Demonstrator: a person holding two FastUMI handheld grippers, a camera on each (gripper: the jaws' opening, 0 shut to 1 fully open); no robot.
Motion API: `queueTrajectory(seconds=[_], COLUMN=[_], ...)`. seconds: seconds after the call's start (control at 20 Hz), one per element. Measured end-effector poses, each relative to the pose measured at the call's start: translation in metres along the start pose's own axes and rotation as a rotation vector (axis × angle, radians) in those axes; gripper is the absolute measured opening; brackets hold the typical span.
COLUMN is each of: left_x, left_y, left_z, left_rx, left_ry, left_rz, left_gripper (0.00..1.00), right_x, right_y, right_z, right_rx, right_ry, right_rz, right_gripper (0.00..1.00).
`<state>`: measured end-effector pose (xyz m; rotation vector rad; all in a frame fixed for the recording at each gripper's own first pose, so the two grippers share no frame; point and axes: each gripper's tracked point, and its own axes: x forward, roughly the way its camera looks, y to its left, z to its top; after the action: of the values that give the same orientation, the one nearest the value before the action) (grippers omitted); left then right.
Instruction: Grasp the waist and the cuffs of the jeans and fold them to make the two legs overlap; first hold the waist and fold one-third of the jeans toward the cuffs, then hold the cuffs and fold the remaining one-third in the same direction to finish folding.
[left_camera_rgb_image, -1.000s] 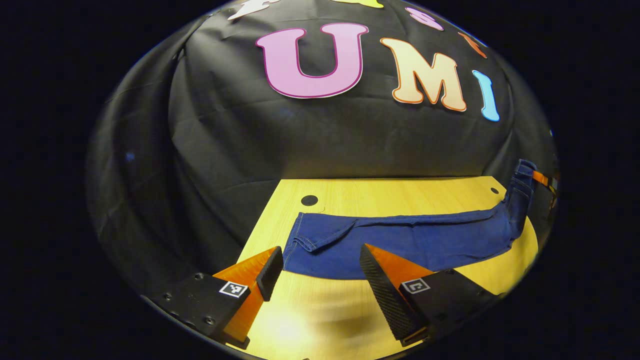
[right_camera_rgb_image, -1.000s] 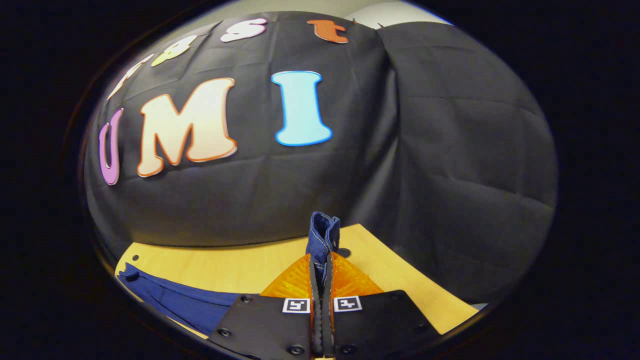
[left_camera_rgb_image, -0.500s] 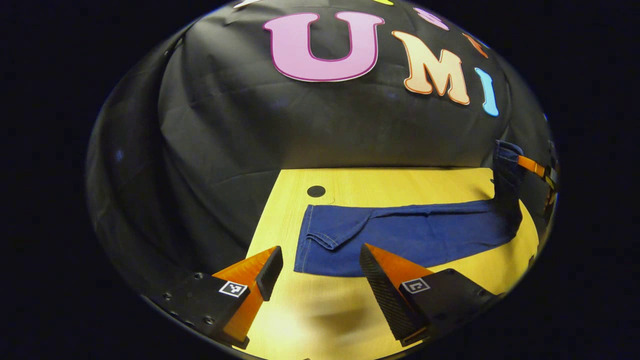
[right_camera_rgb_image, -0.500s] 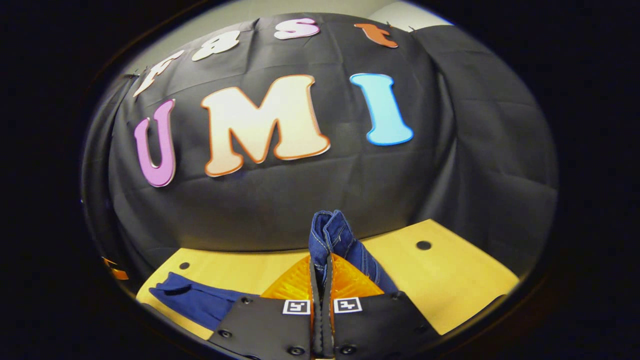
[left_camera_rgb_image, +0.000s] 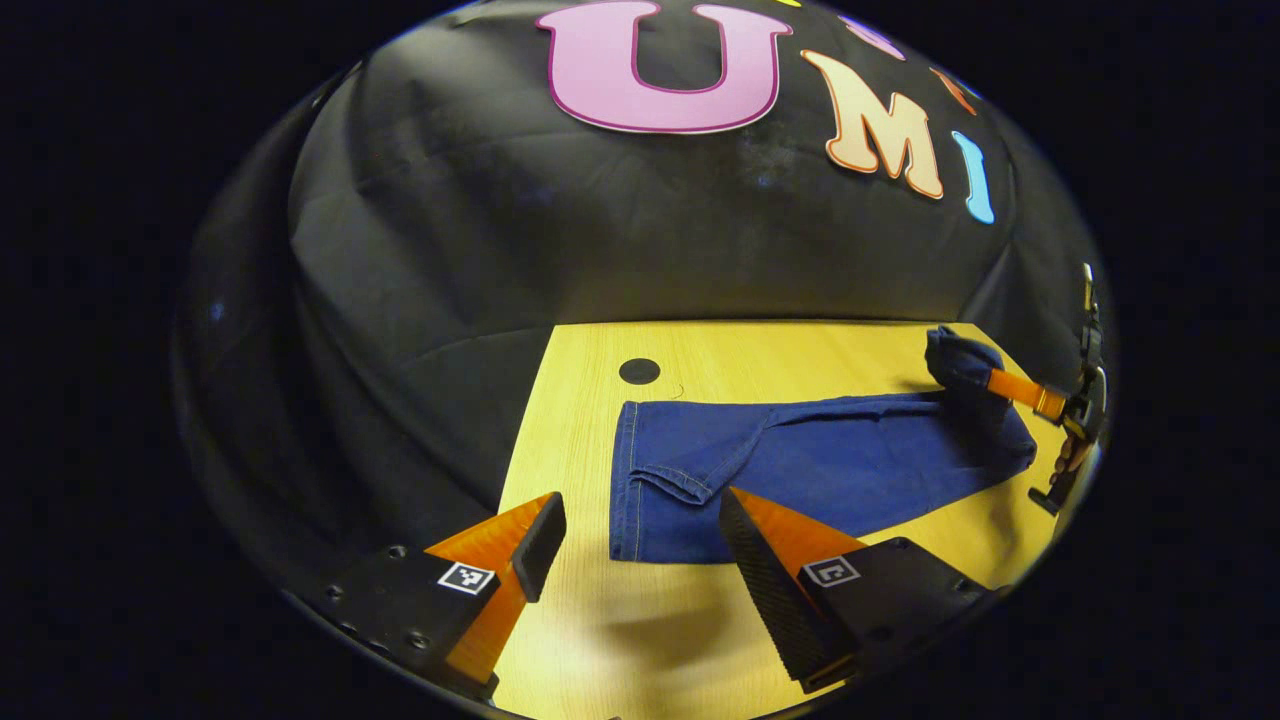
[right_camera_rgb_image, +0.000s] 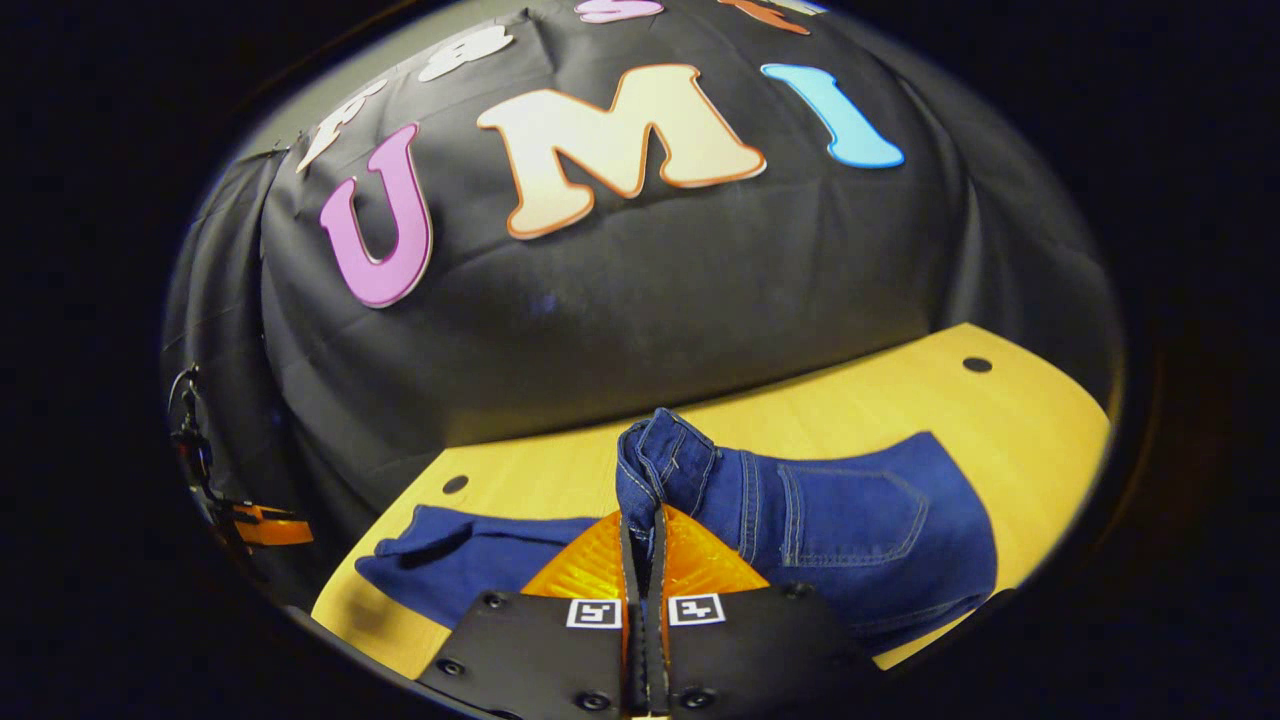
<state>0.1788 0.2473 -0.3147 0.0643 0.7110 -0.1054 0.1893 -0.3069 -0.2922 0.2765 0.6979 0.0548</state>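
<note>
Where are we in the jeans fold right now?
Done: the jeans lie lengthwise on the wooden table, legs overlapped. In hand: the right gripper pinches the waist, lifted for the first third-fold. Left: finish that fold, then the open left gripper takes the cuffs.

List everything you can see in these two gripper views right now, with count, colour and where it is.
jeans: one pair, dark blue, lying lengthwise on the table, cuffs toward the left gripper, waist end bunched and lifted a little at the far end.
back pocket: one, dark blue with pale stitching, on the seat of the jeans, right gripper view.
table: one, pale yellow wood, under the jeans.
holes in the table: three seen, dark and round, near the table's far edge.
booth wall: one, black cloth, behind the table.
left gripper: one, orange and black, fingers apart, hanging over the table just short of the cuffs.
right gripper: one, orange and black, fingers pressed together on the waist.
</note>
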Motion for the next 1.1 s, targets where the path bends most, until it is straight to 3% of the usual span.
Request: queueTrajectory(seconds=[0.1, 0.2, 0.4, 0.5, 0.55, 0.85, 0.95, 1.05, 1.1], left_x=[0.015, 0.036, 0.066, 0.077, 0.080, 0.089, 0.091, 0.095, 0.091], left_y=[-0.001, -0.002, 0.001, 0.008, 0.013, 0.024, 0.037, 0.037, 0.034], left_z=[-0.006, -0.014, -0.033, -0.045, -0.050, -0.066, -0.069, -0.068, -0.068], left_rx=[0.006, 0.005, -0.031, -0.069, -0.092, -0.151, -0.127, -0.095, -0.087], left_ry=[0.020, 0.044, 0.079, 0.100, 0.106, 0.133, 0.138, 0.121, 0.123], left_rz=[-0.025, -0.051, -0.072, -0.070, -0.064, -0.066, -0.014, 0.008, 0.001], left_gripper=[0.95, 0.96, 0.95, 0.96, 0.96, 0.96, 0.93, 0.57, 0.53], right_x=[0.007, 0.010, -0.004, -0.018, -0.024, -0.040, -0.042, -0.049, -0.050], right_y=[0.005, 0.011, -0.002, -0.007, -0.010, -0.023, -0.027, -0.032, -0.034], right_z=[-0.002, -0.005, 0.004, 0.007, 0.011, 0.026, 0.025, 0.022, 0.023], right_rx=[-0.006, 0.018, -0.043, -0.077, -0.090, -0.125, -0.140, -0.152, -0.157], right_ry=[0.058, 0.120, 0.095, 0.092, 0.087, 0.078, 0.081, 0.088, 0.088], right_rz=[-0.002, 0.014, -0.014, -0.034, -0.040, -0.058, -0.064, -0.068, -0.068], right_gripper=[0.03, 0.12, 0.72, 0.74, 0.83, 0.83, 0.83, 0.83, 0.83])
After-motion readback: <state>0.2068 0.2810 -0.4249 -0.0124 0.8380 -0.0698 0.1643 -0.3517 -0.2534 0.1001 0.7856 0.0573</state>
